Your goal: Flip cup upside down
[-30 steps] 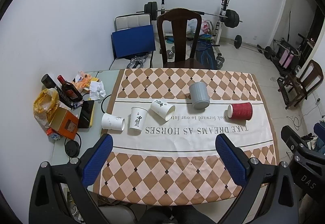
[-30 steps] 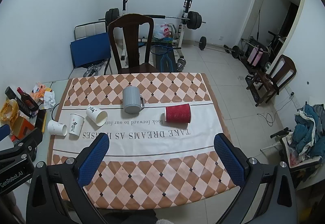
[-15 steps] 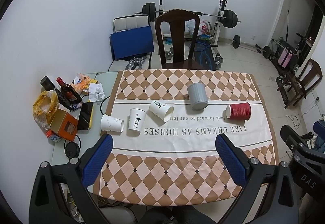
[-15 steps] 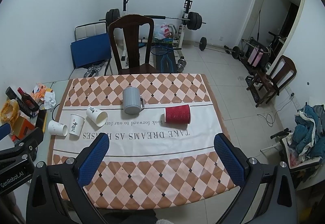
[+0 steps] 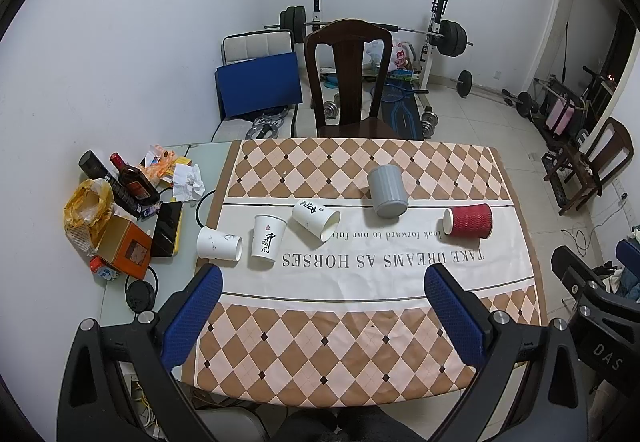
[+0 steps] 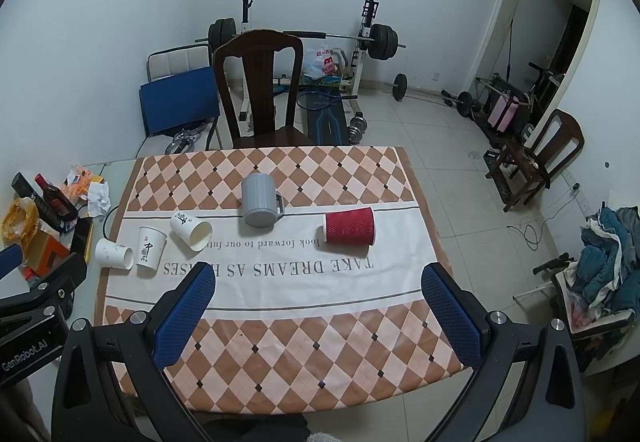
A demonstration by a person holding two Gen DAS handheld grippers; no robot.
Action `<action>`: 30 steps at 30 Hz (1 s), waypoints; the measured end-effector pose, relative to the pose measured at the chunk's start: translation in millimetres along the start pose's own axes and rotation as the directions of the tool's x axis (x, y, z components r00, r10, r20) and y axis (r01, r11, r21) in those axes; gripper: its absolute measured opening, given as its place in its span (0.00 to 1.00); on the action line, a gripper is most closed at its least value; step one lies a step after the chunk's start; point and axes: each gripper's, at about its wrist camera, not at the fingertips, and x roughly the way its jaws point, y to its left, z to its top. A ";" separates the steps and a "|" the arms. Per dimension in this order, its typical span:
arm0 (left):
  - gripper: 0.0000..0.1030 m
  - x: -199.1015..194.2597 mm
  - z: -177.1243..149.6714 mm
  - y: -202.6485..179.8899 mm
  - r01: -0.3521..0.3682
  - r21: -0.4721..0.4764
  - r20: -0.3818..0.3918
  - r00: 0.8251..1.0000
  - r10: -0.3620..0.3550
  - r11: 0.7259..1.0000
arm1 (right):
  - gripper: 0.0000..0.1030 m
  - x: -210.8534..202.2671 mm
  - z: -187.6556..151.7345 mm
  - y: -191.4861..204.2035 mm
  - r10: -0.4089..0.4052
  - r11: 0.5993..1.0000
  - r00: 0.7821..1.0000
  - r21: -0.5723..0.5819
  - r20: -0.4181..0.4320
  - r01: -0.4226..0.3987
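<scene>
On the tablecloth point(image 5: 360, 322), five cups sit in a loose row across the white band at mid-frame. Farthest left, a white paper cup point(image 5: 219, 243) lies on its side, its long axis running left to right with the mouth toward the right. Just beside it, a second white cup point(image 5: 267, 238) with black lettering stands upright, mouth up. Next, a third white cup point(image 5: 316, 219) lies tipped over, its axis slanting, its open mouth facing the lower right of the frame. Right of centre, a grey ribbed mug point(image 5: 387, 192) rests with its flat closed end toward the camera; the right wrist view shows its handle point(image 6: 279, 204) on the right side. Farthest right, well apart from the others, a red ribbed cup point(image 5: 467, 222) lies on its side, its axis left to right, with the white-rimmed mouth pointing left.

The left gripper point(image 5: 318, 316) hangs above the near edge of the table, blue pads spread wide with nothing between them. The right gripper point(image 6: 318, 316) is posed likewise, fingers wide apart and empty, near the table's front edge.
</scene>
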 end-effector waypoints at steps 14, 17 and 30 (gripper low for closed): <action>1.00 -1.2 1.3 -1.0 0.005 0.000 0.002 1.000 -0.005 1.000 | 1.00 -2.5 0.2 0.0 0.000 1.000 1.000 0.001 0.000 0.000; 1.00 -1.3 1.5 -1.1 0.005 -0.001 0.002 1.000 -0.005 1.000 | 1.00 -3.6 0.4 -0.2 -0.001 1.000 1.000 0.002 0.001 0.001; 1.00 -2.6 5.5 -7.0 0.011 -0.003 0.000 1.000 -0.011 1.000 | 1.00 -6.2 0.0 -0.5 0.001 1.000 1.000 0.003 0.003 -0.001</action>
